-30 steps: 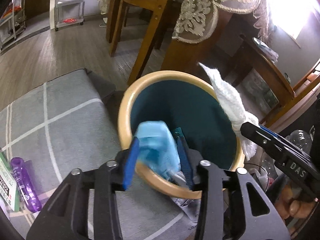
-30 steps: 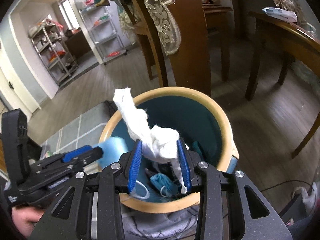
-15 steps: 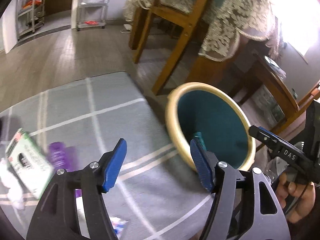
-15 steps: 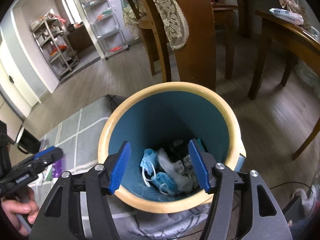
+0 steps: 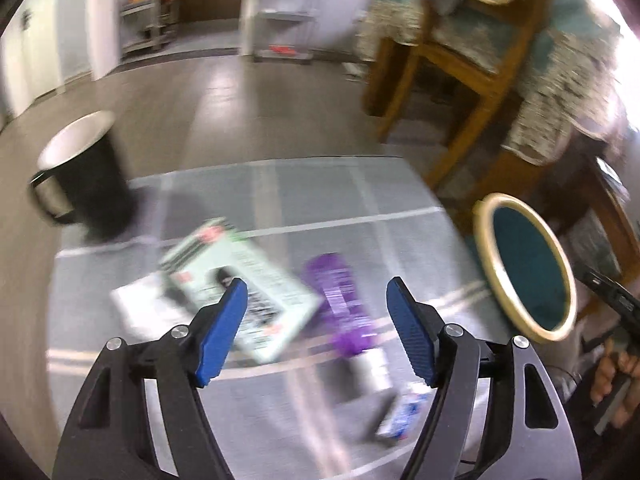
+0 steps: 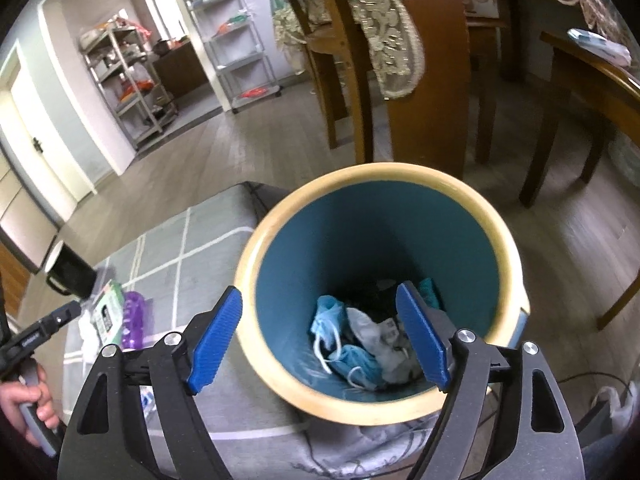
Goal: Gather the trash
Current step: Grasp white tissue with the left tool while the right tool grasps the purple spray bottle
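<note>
A round bin (image 6: 400, 184) with a cream rim and teal inside stands at the grey rug's edge; blue face masks (image 6: 344, 344) and grey-white tissue lie at its bottom. My right gripper (image 6: 320, 336) hovers over the bin's near rim, jaws opening, nothing between them. My left gripper (image 5: 316, 328) is over the rug, jaws opening and empty, with the bin (image 5: 516, 320) off to its right. Below it lie a pale green box (image 5: 236, 288), a purple bottle (image 5: 344, 312), white paper (image 5: 136, 312) and a small blue-and-white packet (image 5: 404, 416). This view is blurred.
A black mug (image 5: 84, 176) with a white inside stands at the rug's far left corner. Wooden chairs (image 5: 452, 68) and a lace-draped table (image 6: 400, 32) rise behind the bin. Metal shelves (image 6: 124, 80) line the far wall. A hand (image 6: 28, 404) grips the left tool's handle.
Both grippers opened and dropped their loads, the blue mask and the white tissue, into the bin. My left gripper then swung left, away from the bin, over the rug's litter. The right stayed over the bin.
</note>
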`<state>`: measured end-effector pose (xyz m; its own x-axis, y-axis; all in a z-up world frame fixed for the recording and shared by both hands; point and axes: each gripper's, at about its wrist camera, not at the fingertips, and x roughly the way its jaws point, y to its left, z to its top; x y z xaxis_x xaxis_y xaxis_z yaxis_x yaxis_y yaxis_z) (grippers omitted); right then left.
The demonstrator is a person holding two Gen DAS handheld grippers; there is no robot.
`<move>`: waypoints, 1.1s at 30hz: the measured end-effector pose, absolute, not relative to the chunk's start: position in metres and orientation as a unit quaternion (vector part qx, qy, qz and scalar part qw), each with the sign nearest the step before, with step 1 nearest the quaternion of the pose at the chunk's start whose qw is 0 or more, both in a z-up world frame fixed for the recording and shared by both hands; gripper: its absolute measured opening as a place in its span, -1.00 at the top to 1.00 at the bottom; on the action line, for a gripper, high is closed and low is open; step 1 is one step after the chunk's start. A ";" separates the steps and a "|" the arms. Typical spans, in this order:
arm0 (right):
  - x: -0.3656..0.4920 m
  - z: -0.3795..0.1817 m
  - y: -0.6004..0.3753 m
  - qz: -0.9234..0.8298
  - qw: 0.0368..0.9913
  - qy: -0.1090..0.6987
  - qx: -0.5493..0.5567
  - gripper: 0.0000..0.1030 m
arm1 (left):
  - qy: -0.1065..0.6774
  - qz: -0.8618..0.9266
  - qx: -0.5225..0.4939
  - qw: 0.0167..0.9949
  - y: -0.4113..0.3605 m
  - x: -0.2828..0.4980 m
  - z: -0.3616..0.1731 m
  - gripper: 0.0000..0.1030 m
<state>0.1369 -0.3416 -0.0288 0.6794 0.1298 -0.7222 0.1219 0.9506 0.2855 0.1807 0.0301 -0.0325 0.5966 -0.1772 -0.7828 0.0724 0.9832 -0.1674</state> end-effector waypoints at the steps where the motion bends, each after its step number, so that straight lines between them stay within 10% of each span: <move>1: 0.138 -0.028 -0.337 0.007 0.903 0.401 0.153 -0.57 | 0.447 -0.056 -0.067 0.890 0.041 0.180 -0.034 -0.39; 22: 0.144 -0.031 -0.274 0.069 0.897 0.426 0.098 -0.61 | 0.507 0.106 -0.079 0.852 0.121 0.191 -0.097 -0.41; 28: 0.138 -0.035 -0.247 0.095 0.893 0.433 0.072 -0.61 | 0.507 0.096 -0.090 0.852 0.124 0.189 -0.101 0.76; 33: 0.136 -0.042 -0.226 0.115 0.885 0.445 0.073 -0.61 | 0.483 0.090 -0.112 0.864 0.127 0.181 -0.090 0.89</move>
